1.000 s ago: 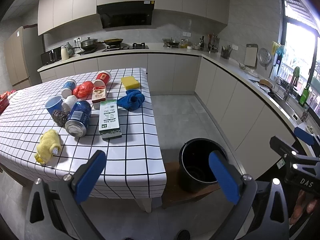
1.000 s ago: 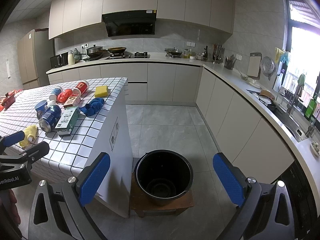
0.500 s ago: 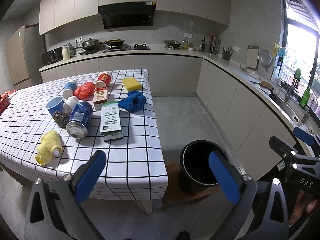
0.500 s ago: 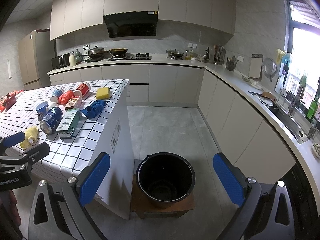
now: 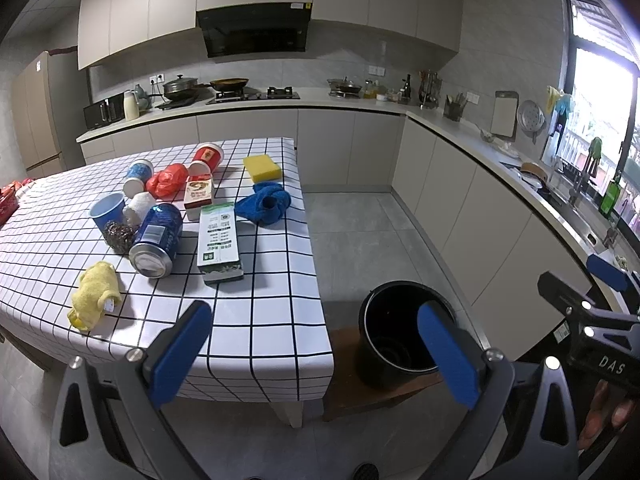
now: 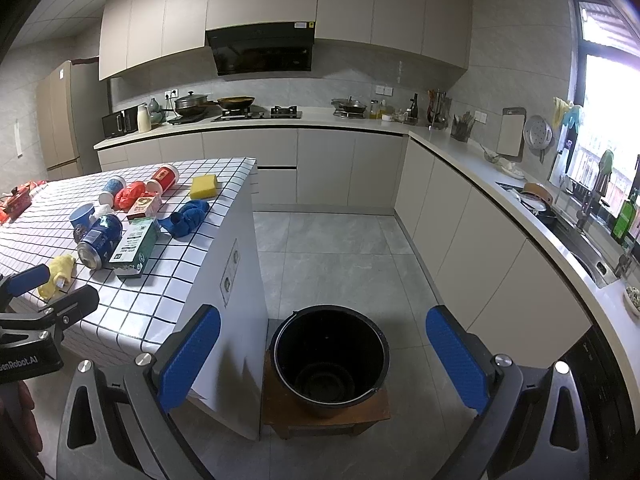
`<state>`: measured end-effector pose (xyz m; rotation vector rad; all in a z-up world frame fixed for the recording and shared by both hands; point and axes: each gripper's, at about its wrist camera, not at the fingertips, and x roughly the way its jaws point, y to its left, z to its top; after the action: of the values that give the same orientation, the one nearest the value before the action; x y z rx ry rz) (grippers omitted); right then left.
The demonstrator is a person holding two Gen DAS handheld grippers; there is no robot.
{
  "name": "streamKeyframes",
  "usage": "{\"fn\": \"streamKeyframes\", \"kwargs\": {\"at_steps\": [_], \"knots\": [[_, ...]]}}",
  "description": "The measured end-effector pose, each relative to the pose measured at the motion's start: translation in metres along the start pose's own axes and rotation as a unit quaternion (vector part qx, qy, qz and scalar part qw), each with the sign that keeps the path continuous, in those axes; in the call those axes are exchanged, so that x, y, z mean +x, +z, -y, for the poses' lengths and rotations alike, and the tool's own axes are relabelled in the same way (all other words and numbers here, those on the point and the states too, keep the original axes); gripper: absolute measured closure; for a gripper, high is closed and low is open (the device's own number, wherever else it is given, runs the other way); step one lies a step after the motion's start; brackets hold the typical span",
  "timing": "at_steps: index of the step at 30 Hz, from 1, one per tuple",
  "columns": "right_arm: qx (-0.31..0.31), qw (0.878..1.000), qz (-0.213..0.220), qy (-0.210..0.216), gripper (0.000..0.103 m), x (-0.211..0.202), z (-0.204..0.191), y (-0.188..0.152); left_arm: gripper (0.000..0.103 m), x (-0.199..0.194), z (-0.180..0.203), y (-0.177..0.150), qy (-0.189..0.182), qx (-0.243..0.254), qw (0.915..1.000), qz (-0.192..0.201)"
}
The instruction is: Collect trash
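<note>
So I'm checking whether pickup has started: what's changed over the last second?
Nothing was grasped or released. Both views drifted slightly, so the grippers barely moved. The left gripper and right gripper are open and empty. The can, carton and cloths lie where they were on the table; the bin stands put.

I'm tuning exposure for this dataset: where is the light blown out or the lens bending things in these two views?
Left wrist view: the window at right is overexposed, the table edges bow from fisheye curvature, and the corners go black. Right wrist view: the window is washed out too, counter lines curve, and the bucket interior stays very dark.
</note>
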<state>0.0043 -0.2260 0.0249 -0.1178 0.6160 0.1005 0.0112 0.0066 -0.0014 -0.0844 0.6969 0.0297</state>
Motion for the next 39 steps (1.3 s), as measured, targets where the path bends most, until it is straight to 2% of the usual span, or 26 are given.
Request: {"fn": "streamKeyframes", "kwargs": {"at_steps": [29,39], "knots": [[0.001,1.0,-0.011,-0.004,0.0,0.009,0.004,0.0,0.0,0.008,0.007,0.0,-0.001,-0.002,1.0,-0.005],[-0.006,1.0,-0.01,0.003,0.0,0.013,-0.003,0.002,0.0,0.009,-0.005,0.0,0.005,-0.011,0.9999,-0.004]]}}
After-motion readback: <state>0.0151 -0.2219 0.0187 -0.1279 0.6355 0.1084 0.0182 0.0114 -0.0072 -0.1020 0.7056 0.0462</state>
